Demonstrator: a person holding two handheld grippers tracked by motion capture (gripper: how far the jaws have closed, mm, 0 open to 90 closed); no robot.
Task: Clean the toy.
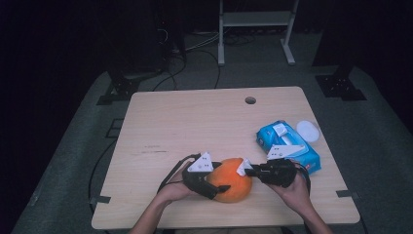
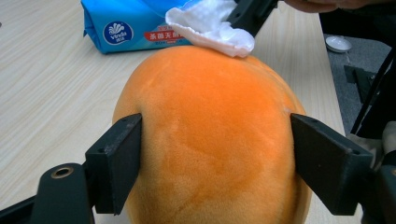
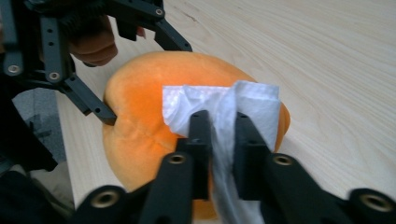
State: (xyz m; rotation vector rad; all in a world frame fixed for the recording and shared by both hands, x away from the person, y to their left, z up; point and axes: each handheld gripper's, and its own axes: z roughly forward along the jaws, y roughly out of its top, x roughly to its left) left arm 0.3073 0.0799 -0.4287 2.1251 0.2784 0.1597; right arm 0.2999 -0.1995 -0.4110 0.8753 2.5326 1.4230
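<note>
An orange plush fruit [image 1: 233, 187] lies on the wooden table [image 1: 185, 122] near its front edge. My left gripper [image 2: 215, 154] has a jaw on each side of the fruit [image 2: 210, 140], and both pads press into the plush. From the right, my right gripper [image 3: 223, 121] holds a crumpled white wipe [image 3: 219, 105] between its narrow jaws. The wipe [image 2: 210, 25] rests on top of the fruit [image 3: 135, 116]. In the high view the two grippers face each other across the fruit, the left gripper [image 1: 219, 179] at its left and the right gripper [image 1: 248, 169] at its upper right.
A blue pack of wet wipes [image 1: 287, 146] lies just behind the right hand, with a small white round lid [image 1: 308, 130] beside it at the table's right edge. A cable hole [image 1: 250, 100] is near the far edge. Stands and cables fill the dark floor beyond.
</note>
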